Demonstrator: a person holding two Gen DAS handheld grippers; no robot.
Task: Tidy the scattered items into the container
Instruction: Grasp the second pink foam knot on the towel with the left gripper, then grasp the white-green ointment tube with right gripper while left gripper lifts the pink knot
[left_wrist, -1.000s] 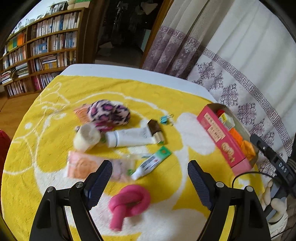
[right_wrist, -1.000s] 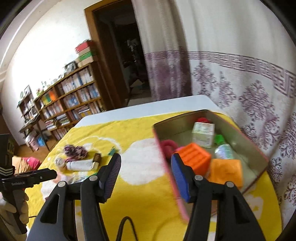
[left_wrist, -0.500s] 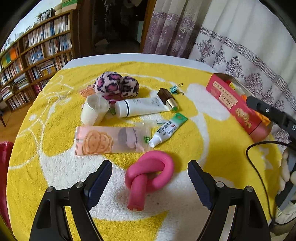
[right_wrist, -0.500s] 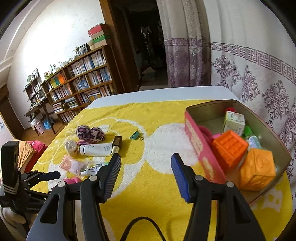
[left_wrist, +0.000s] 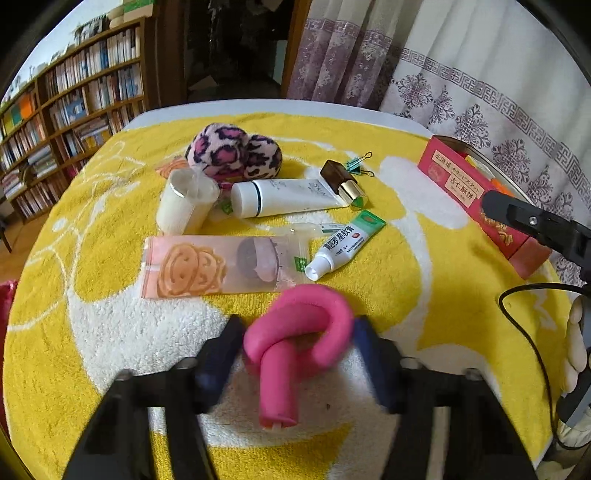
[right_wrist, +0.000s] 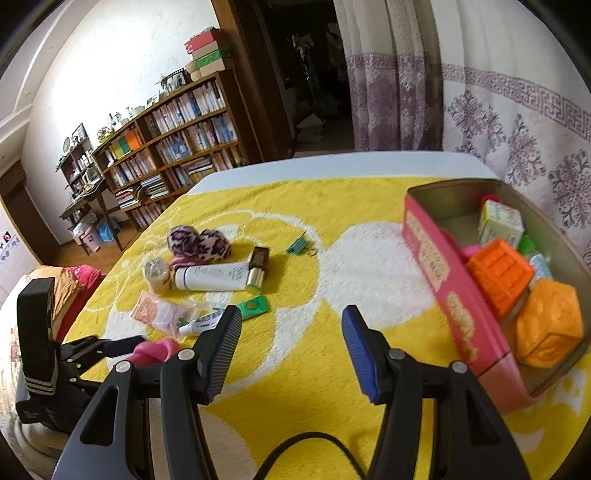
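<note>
My left gripper (left_wrist: 297, 354) sits low over the yellow and white towel (left_wrist: 424, 302), and its jaws have just been closing around the knotted pink toy (left_wrist: 299, 343); both blurred pads (left_wrist: 221, 354) now lie against the sides of the knot, so I read this as a grip on the toy. The toy rests on the white patch of the towel at the near edge of the clutter. Just beyond it lie a clear packet (left_wrist: 218, 266) printed with an orange face and a small green-ended ointment tube (left_wrist: 345, 245), its cap end just beside the toy. Further back lie a white cream tube (left_wrist: 288, 197) on its side, a translucent cup (left_wrist: 186, 203) tipped over, a brown and gold lipstick (left_wrist: 341, 181), a green binder clip (left_wrist: 356, 162) and a leopard-print plush item (left_wrist: 234, 151). My right gripper (right_wrist: 291, 350) hangs above the towel with its jaws moderately open and nothing between them. The container, a pink tin (right_wrist: 436, 266), stands to its right at the towel's edge, well apart from the toy. Inside the tin I see 2 orange blocks (right_wrist: 498, 273), a pale carton (right_wrist: 500, 219) and a green-capped item that I cannot identify. A bookshelf (right_wrist: 177, 147) stands beyond the table.
</note>
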